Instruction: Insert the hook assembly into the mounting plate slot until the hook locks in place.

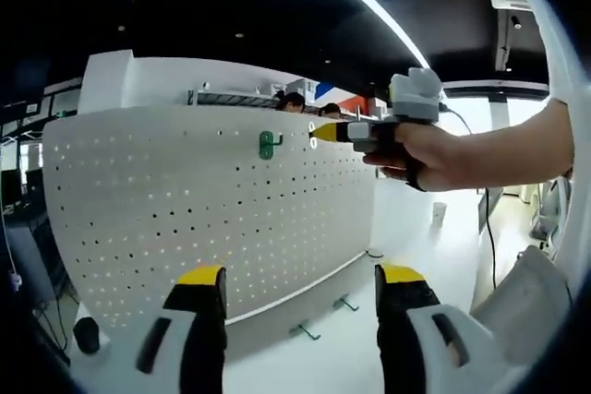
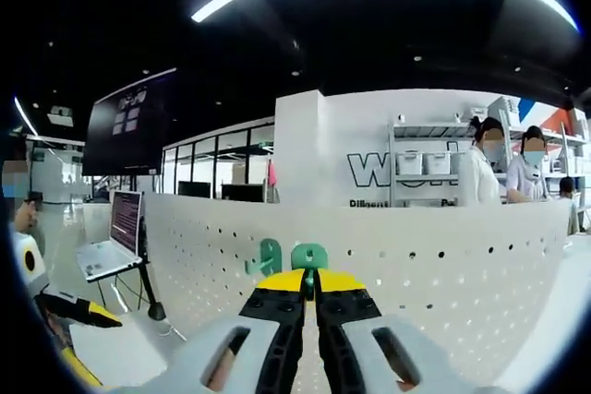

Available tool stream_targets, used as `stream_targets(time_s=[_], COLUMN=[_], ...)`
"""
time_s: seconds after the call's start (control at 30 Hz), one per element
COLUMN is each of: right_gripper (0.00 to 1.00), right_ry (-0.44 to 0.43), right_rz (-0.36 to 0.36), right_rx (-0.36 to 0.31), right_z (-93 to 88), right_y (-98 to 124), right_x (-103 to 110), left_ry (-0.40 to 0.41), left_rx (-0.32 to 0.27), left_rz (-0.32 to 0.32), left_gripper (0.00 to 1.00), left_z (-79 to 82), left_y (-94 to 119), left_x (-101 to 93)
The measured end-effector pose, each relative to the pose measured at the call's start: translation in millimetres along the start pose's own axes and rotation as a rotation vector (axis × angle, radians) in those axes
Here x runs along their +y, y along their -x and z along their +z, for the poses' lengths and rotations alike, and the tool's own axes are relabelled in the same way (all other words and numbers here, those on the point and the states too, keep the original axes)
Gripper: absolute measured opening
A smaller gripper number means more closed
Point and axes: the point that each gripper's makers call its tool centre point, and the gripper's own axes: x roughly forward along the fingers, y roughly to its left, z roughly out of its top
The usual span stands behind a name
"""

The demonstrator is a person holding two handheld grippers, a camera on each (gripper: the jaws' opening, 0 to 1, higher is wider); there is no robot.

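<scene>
Partial dark lettering "WO" readable on white back wall (image 2: 369,149) in right gripper view; smaller line beneath too blurred to read. White perforated mounting plate (image 1: 185,219), smooth, curved by lens, dotted with round holes. One green plastic hook (image 1: 267,144) seated high on plate. Right gripper (image 2: 310,276), yellow-tipped black jaws pressed together on second green plastic hook (image 2: 310,256), held at plate beside mounted hook. Left gripper (image 1: 300,274) jaws spread wide, nothing between, well below hooks. Small metal hooks (image 1: 305,329) lie on white table (image 1: 314,366) at plate foot.
</scene>
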Motion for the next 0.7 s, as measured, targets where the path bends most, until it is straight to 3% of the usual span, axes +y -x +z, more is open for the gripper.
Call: stream_targets(time_s=[0.7], right_gripper=[0.01], right_ry=[0.018], right_rz=[-0.011], right_rx=[-0.012], right_z=[-1.9], right_y=[-19], right_x=[-5], left_ry=[0.031], left_rx=[-0.012], left_rz=[0.01], left_gripper=[0.66], left_z=[6.0], left_y=[9], left_x=[3.3])
